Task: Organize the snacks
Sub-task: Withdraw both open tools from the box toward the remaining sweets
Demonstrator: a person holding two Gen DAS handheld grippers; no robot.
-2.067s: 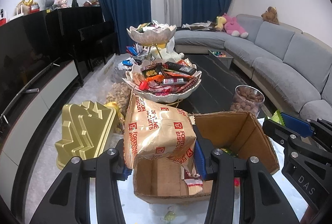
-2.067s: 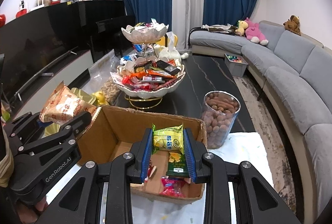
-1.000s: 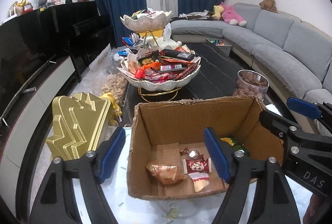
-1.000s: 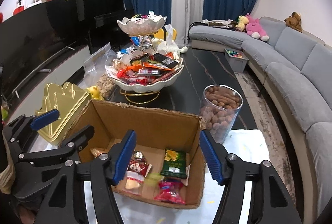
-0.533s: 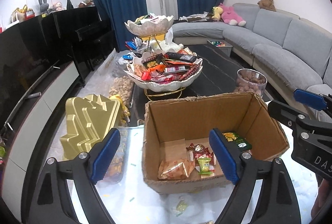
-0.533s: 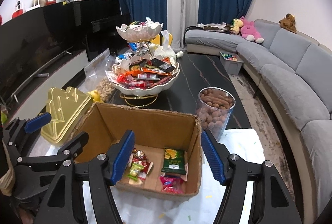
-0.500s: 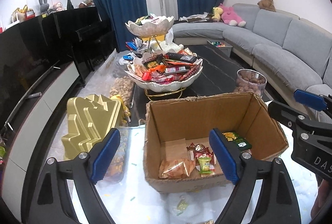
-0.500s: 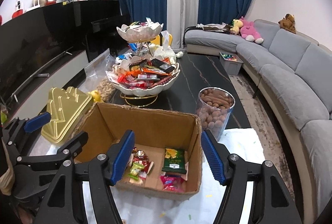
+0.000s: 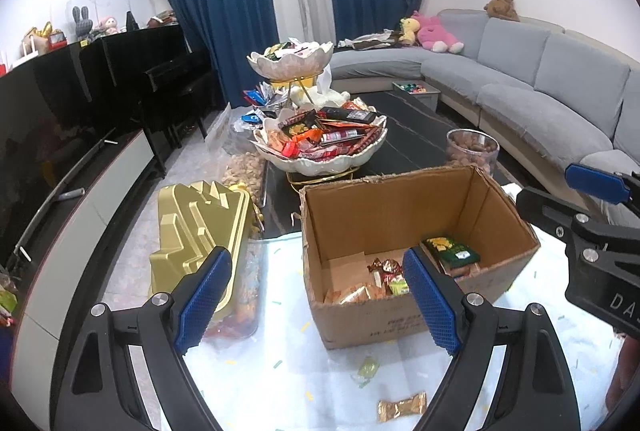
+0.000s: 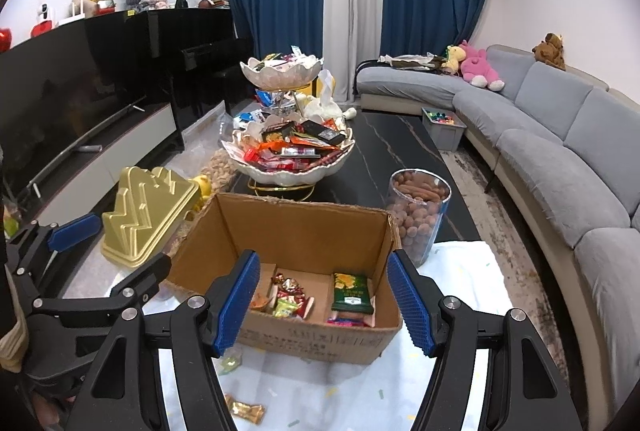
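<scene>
Snacks [image 10: 352, 293] in cardboard box [image 9: 400, 215]; both grippers open, empty.

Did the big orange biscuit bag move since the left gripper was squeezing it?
Yes. It left the left gripper, now open, and lies on the floor of the cardboard box, beside the wrapped candies.

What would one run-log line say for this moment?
left gripper: open, empty | right gripper: open, empty | cardboard box: holds snack packets, green packet inside | gold-wrapped candy: loose on table
</scene>
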